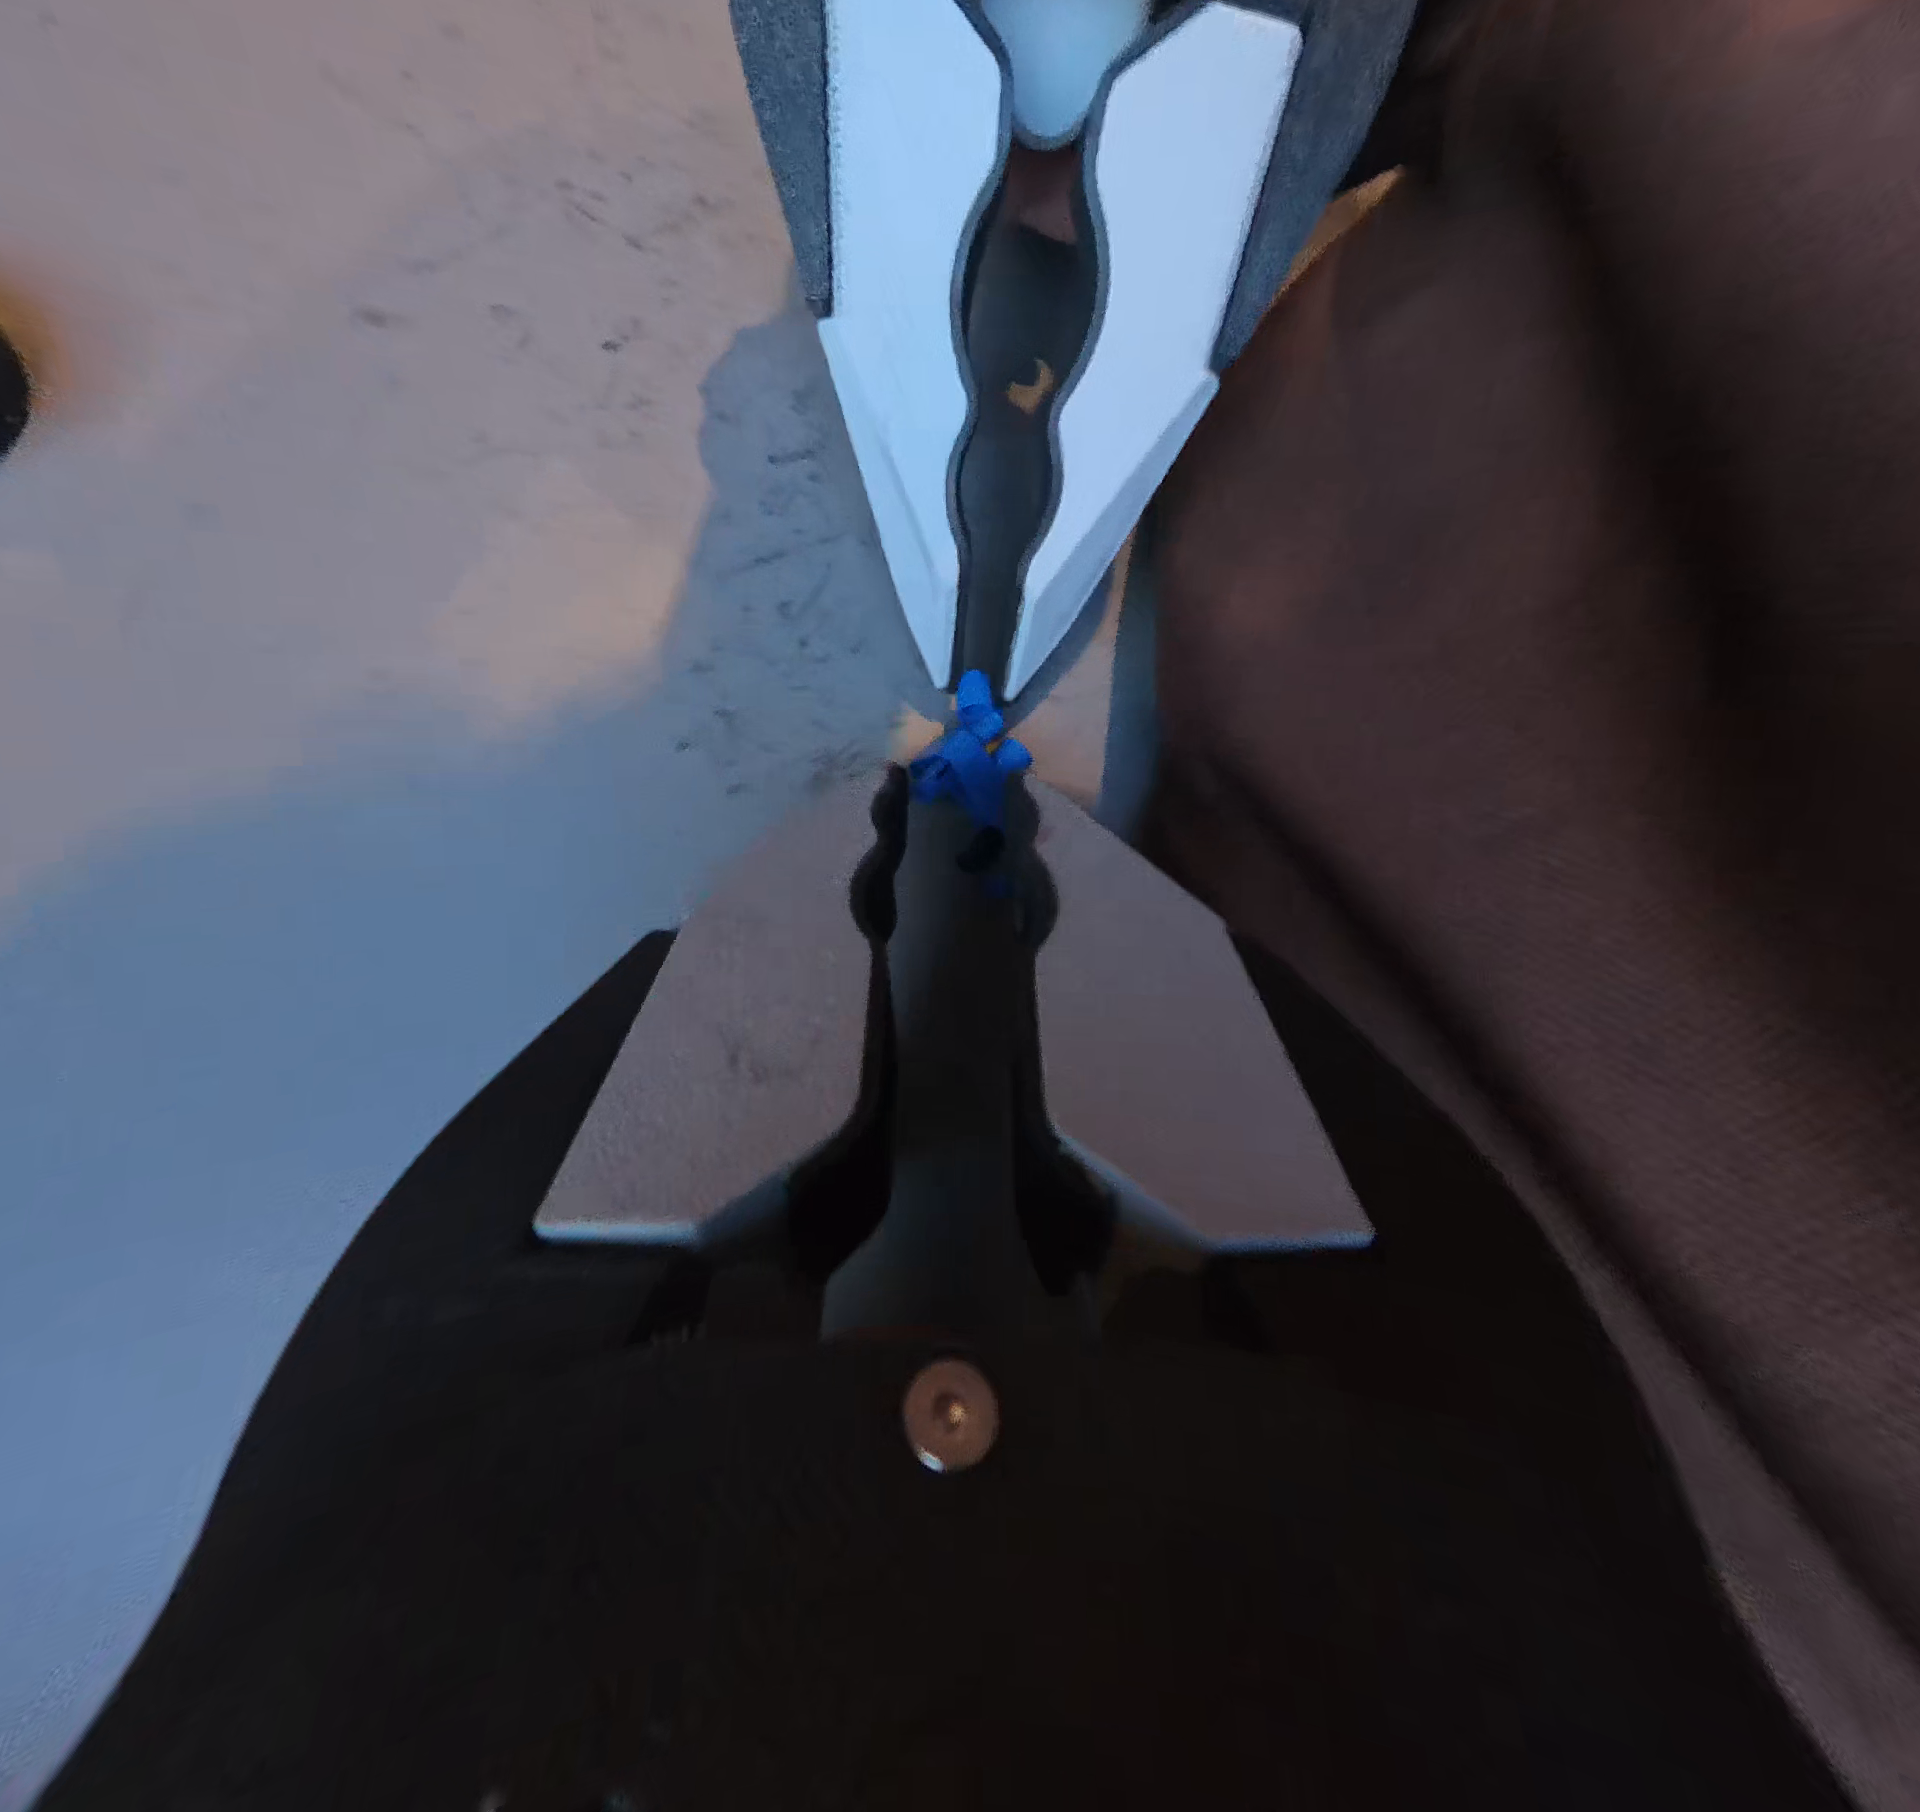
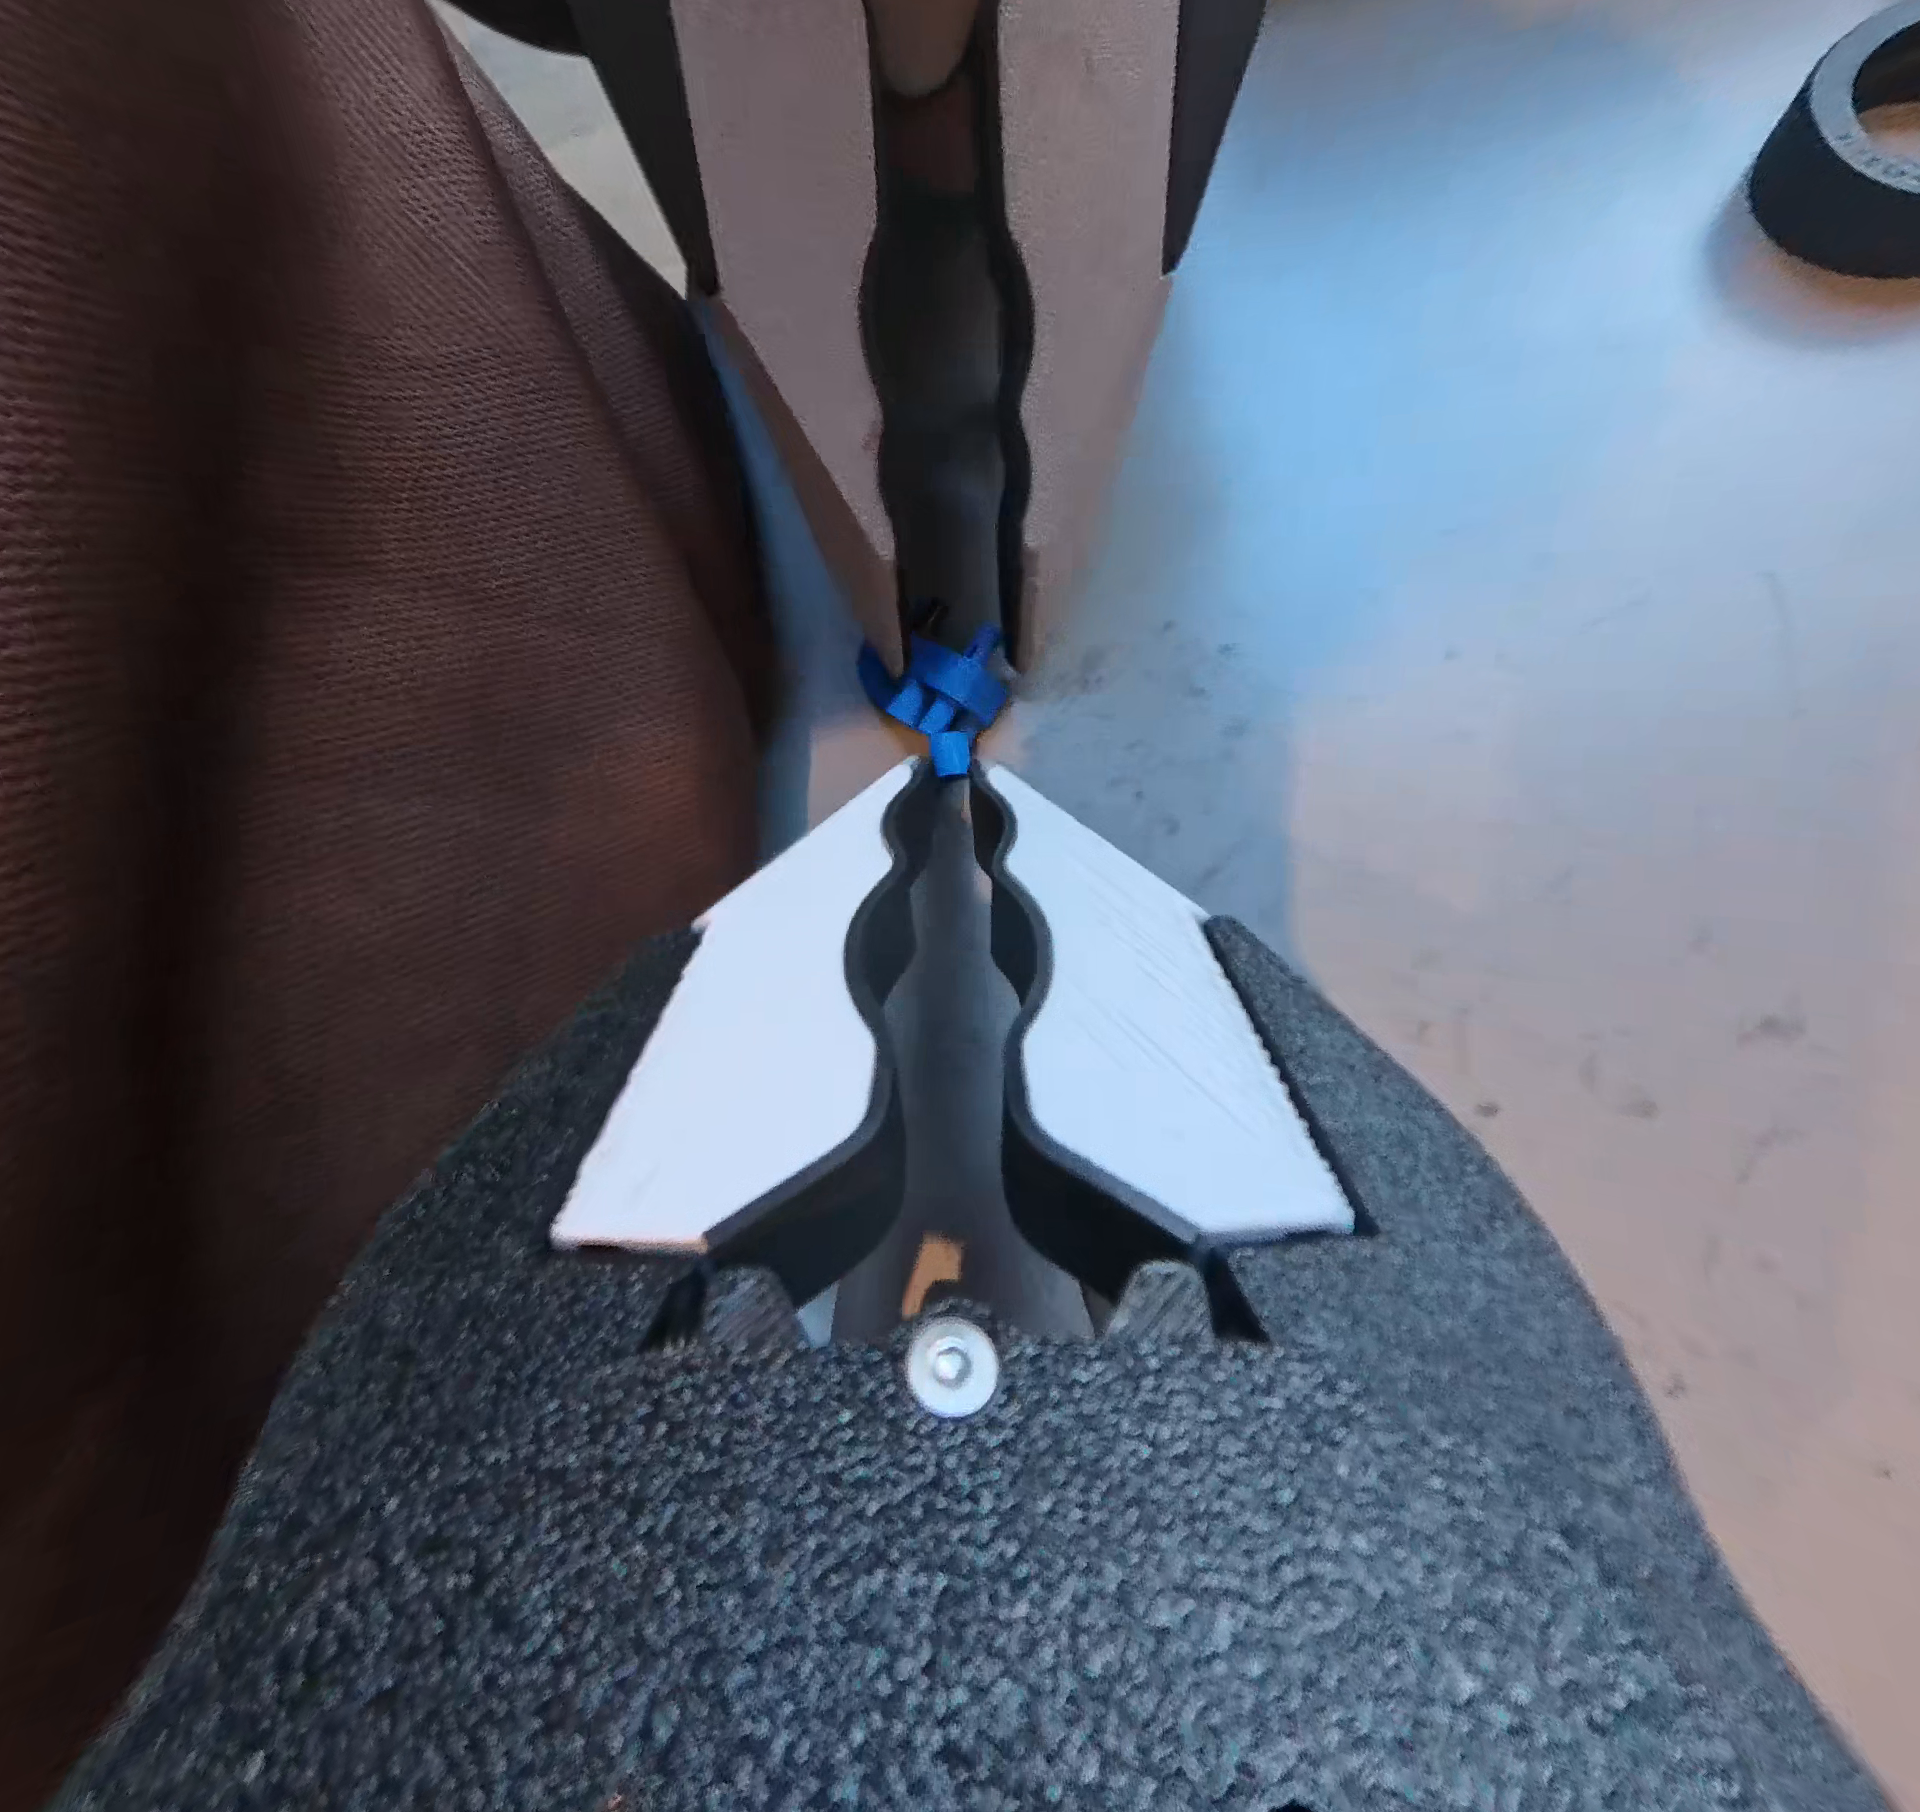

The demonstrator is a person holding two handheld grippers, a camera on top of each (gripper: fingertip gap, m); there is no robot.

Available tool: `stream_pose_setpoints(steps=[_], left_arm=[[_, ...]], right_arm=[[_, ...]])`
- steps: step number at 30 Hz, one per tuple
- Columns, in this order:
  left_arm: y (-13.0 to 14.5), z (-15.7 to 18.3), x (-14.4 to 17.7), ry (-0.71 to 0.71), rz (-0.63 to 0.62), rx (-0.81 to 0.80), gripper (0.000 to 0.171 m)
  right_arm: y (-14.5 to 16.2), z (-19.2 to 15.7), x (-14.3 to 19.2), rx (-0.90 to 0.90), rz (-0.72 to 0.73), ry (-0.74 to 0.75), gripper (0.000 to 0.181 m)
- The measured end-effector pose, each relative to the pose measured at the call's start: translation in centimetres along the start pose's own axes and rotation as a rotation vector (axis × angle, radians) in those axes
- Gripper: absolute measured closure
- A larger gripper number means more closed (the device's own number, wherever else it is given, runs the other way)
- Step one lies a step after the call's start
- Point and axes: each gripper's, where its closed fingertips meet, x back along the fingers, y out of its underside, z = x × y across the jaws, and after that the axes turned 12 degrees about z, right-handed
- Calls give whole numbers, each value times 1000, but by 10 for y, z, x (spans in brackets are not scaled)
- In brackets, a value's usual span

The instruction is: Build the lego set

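Observation:
Both grippers meet tip to tip above the table around a small blue lego assembly [image 1: 971, 754]. In the left wrist view, my left gripper [image 1: 961, 798] comes up from below, shut on the assembly's lower end. My right gripper [image 1: 977, 687], with white fingers, comes down from above and pinches its upper stub. In the right wrist view, my right gripper [image 2: 948, 773] is shut on a small blue peg, which meets the larger blue piece [image 2: 930, 687] held by the left gripper [image 2: 951, 645]. A tiny black part sits at the left gripper's tips. I cannot tell whether the pieces are fully joined.
Brown fabric of a person's clothing [image 1: 1558, 827] fills the right of the left wrist view and the left of the right wrist view [image 2: 312, 723]. A black ring [image 2: 1839, 162] lies on the pale scuffed table [image 2: 1455, 619] at the far right. My two grippers' fingertips are within a few centimetres of each other.

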Motion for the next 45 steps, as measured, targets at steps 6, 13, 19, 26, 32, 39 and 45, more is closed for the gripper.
stream_pose_setpoints(steps=[6, 13, 19, 26, 32, 39, 45], left_arm=[[3, -3, 7, -213, 44, 106, 156], [6, -2, 28, -253, 33, 69, 155], [7, -4, 16, -136, -12, -31, 154], [2, -10, 10, -126, -28, -118, 164], [3, -6, 7, -112, -24, -158, 166], [4, 0, 2, -80, -24, -238, 165], [3, 10, 1, -10, -18, -244, 165]], right_arm=[[-4, 13, -6, 23, 3, 38, 174], [-11, 17, -5, 63, 0, 1, 174], [-10, 15, -4, 98, -18, -9, 174], [-10, 16, -4, 110, -24, -41, 174], [-7, 14, -5, 118, -32, -75, 174], [-6, 7, -4, 97, -12, -126, 174], [-7, -1, 0, 58, -5, -216, 175]])
